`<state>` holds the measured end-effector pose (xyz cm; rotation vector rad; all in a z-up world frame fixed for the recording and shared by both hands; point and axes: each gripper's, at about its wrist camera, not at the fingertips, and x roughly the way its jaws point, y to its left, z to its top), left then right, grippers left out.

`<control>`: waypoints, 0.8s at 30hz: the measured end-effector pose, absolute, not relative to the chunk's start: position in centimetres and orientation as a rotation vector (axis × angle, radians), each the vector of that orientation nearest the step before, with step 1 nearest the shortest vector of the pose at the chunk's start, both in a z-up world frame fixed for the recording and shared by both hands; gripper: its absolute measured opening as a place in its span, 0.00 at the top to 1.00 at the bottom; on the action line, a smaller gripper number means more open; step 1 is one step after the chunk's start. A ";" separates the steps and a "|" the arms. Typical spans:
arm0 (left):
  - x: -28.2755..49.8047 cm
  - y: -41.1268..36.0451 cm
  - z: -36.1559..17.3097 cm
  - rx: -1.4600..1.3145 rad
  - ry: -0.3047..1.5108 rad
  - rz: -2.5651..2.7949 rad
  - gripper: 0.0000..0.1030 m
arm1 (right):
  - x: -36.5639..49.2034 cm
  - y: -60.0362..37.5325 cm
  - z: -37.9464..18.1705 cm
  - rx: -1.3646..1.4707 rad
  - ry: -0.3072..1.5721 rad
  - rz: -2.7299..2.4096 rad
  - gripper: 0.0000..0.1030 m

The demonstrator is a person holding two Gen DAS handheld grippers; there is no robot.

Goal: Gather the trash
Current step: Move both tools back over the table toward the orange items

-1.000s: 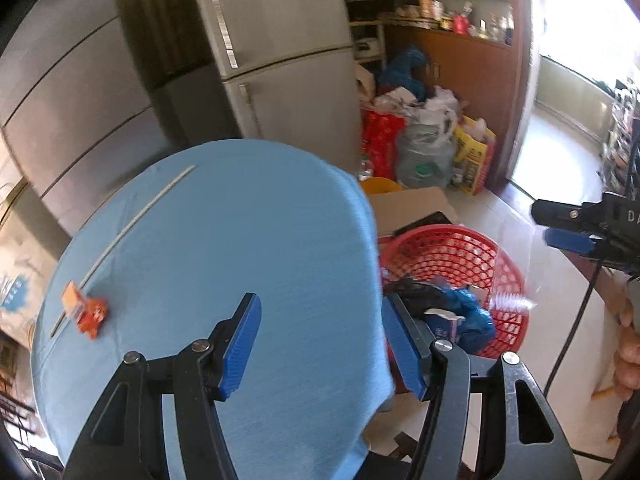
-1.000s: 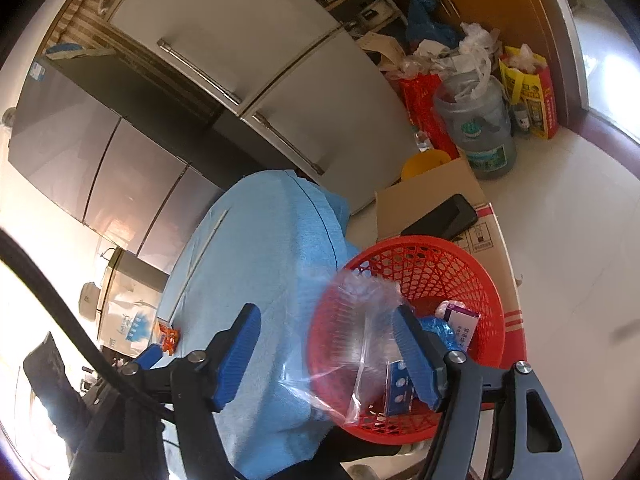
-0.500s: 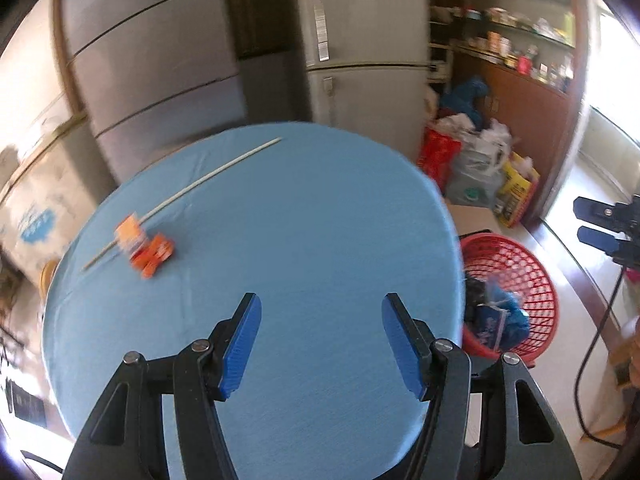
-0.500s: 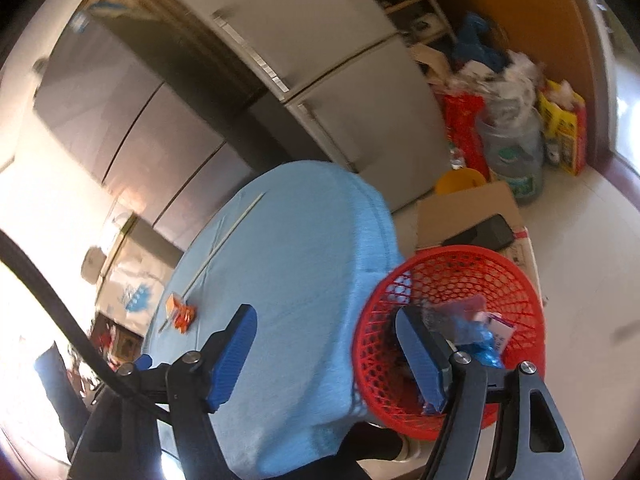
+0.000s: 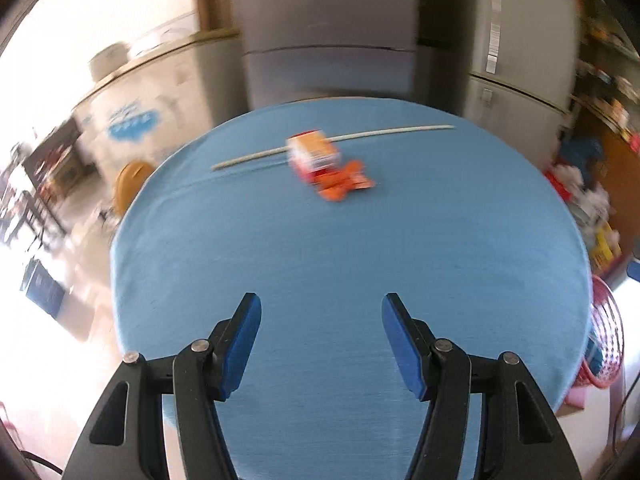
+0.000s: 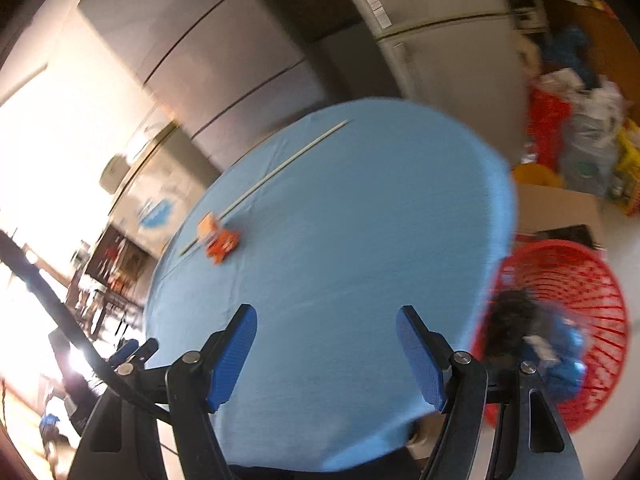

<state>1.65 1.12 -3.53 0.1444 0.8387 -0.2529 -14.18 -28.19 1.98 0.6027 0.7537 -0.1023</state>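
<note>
The round table (image 5: 340, 280) stood in front of the fridges (image 5: 328, 32). On it, near the far edge, lay a long stick (image 5: 332, 142), a small box (image 5: 314, 154) & a flat wrapper (image 5: 344, 184). The box touched the stick's near side, w/ the wrapper just in front of the box, on its right. The rest of the tabletop, up to the near edge, sat under both grippers.

The basket (image 6: 568, 320) stood on the floor by the table's right edge, w/ trash (image 6: 540, 344) in it. A cardboard box (image 6: 560, 208) lay behind the basket. Bags (image 6: 580, 132) were piled further back, right of the fridges. A chair (image 5: 130, 184) sat off the table's left edge.
</note>
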 end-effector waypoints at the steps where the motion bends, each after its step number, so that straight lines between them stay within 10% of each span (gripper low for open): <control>1: 2.1 2.2 -4.0 0.129 0.845 -0.226 0.38 | -13.2 -27.5 1.8 0.602 0.766 -0.082 0.27; 24: 5.7 18.1 -9.8 -0.050 0.957 0.050 0.38 | 17.2 -12.9 -7.7 0.709 1.054 0.073 0.27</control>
